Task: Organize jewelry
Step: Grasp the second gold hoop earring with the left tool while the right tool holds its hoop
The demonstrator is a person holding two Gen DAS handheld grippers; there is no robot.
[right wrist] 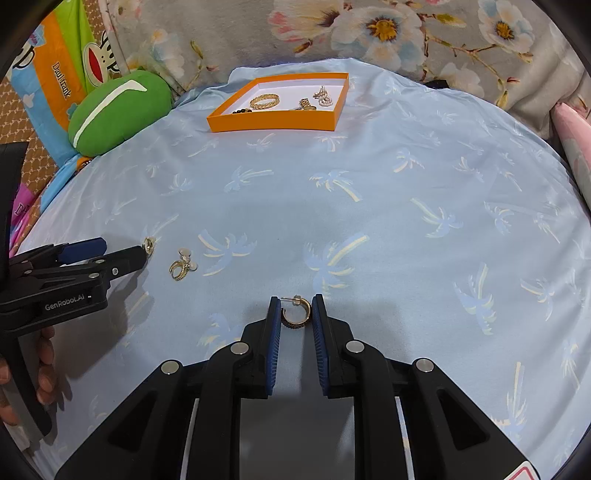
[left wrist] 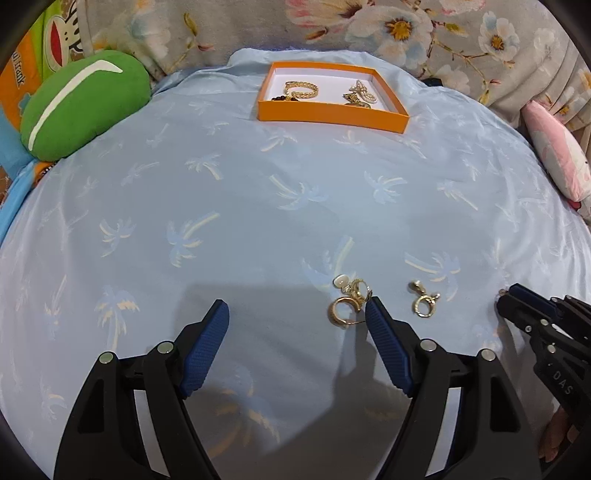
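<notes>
A gold hoop earring [right wrist: 295,314] lies on the blue cloth between the blue pads of my right gripper [right wrist: 296,302], which is shut on it. My left gripper [left wrist: 297,306] hovers open over the cloth, with nothing between its fingers. A cluster of gold earrings [left wrist: 347,301] lies just beside its right fingertip, and another gold earring [left wrist: 423,301] lies further right. The right gripper [left wrist: 508,301] shows at the right edge. The orange box [left wrist: 332,118] at the far side holds a gold bangle [left wrist: 301,89] and other pieces.
The blue palm-print cloth [right wrist: 369,221] covers a rounded surface. A green cushion [left wrist: 85,103] sits at the far left and a pink pillow [left wrist: 554,151] at the far right. Floral fabric [right wrist: 369,33] lies behind the box. A person's hand [right wrist: 44,362] holds the left gripper's handle.
</notes>
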